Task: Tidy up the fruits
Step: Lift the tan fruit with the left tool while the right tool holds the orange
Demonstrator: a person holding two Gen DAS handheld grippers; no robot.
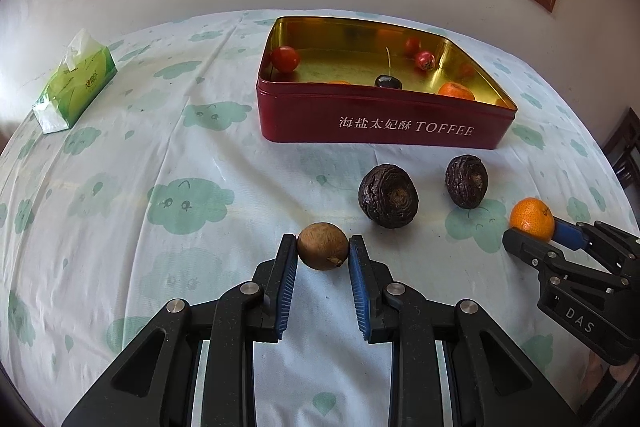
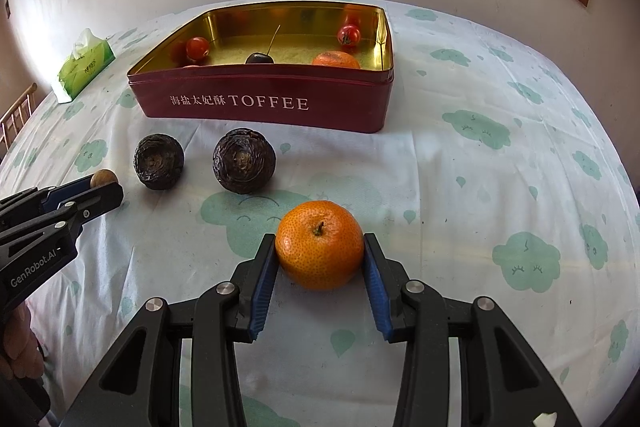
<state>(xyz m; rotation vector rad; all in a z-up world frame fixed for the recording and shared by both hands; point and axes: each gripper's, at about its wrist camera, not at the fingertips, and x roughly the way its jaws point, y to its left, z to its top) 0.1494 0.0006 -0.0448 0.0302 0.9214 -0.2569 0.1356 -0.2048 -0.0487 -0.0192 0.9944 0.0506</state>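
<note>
My left gripper (image 1: 322,247) is shut on a small brown round fruit (image 1: 322,245), low over the tablecloth; it also shows in the right wrist view (image 2: 103,178). My right gripper (image 2: 320,247) is shut on an orange tangerine (image 2: 320,243), seen too in the left wrist view (image 1: 532,219). Two dark wrinkled fruits (image 1: 388,195) (image 1: 466,180) lie on the cloth between the grippers and the tin. The open red toffee tin (image 1: 384,123) stands behind them and holds red tomatoes (image 1: 285,59), a dark cherry (image 1: 388,82) and tangerines (image 1: 456,91).
A green tissue pack (image 1: 76,83) lies at the far left of the table. The table is covered by a white cloth with green cloud prints (image 2: 480,187). A wall and window frame stand behind. A wooden chair (image 2: 16,115) shows at the left edge.
</note>
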